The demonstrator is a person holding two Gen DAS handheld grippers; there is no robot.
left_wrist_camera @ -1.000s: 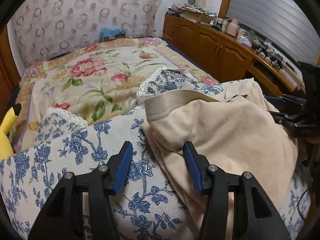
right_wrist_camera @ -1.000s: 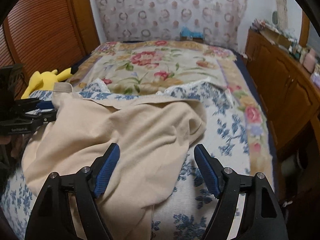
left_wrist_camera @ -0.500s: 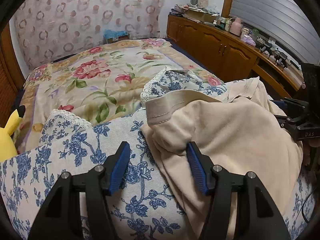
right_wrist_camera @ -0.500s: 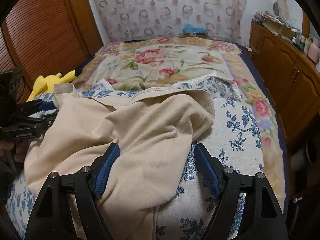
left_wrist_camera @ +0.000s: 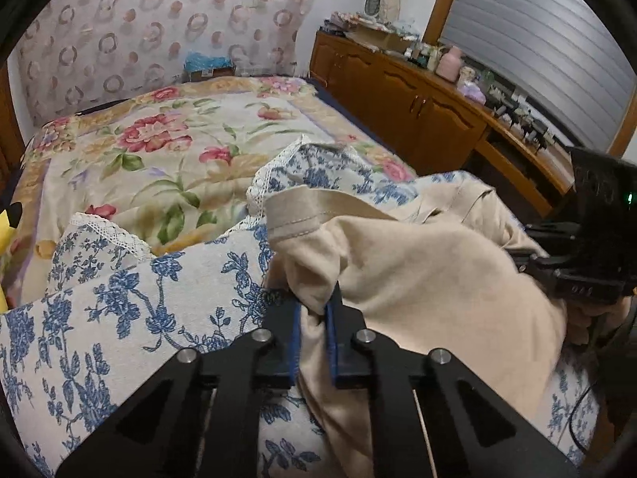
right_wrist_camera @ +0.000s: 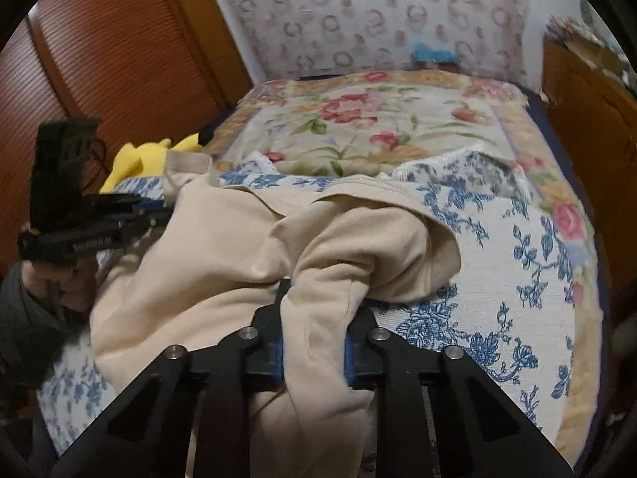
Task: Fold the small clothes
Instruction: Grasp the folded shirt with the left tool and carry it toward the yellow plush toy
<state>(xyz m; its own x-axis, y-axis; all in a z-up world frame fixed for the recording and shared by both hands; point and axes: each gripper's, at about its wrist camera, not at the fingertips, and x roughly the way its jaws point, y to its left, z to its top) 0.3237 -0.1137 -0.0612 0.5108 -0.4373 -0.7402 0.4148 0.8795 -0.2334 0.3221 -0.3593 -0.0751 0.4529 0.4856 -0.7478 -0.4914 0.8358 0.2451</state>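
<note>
Both tools (left_wrist_camera: 314, 312) (right_wrist_camera: 314, 318) pinching rumpled beige garment (left_wrist_camera: 430, 263)

My left gripper (left_wrist_camera: 312, 316) is a matte black angular frame with triangular cut-outs, round silver screw heads (left_wrist_camera: 262, 335) and blue ribbed pads (left_wrist_camera: 295, 342) lining its two fingers. My right gripper (right_wrist_camera: 314, 318) is built alike, with blue pads (right_wrist_camera: 349, 352) too. Its black body carries pale lettering too small to read and a small green light (left_wrist_camera: 629, 198). My left hand (right_wrist_camera: 59, 275) shows bare skin above a dark grey sleeve (right_wrist_camera: 24, 318).
</note>
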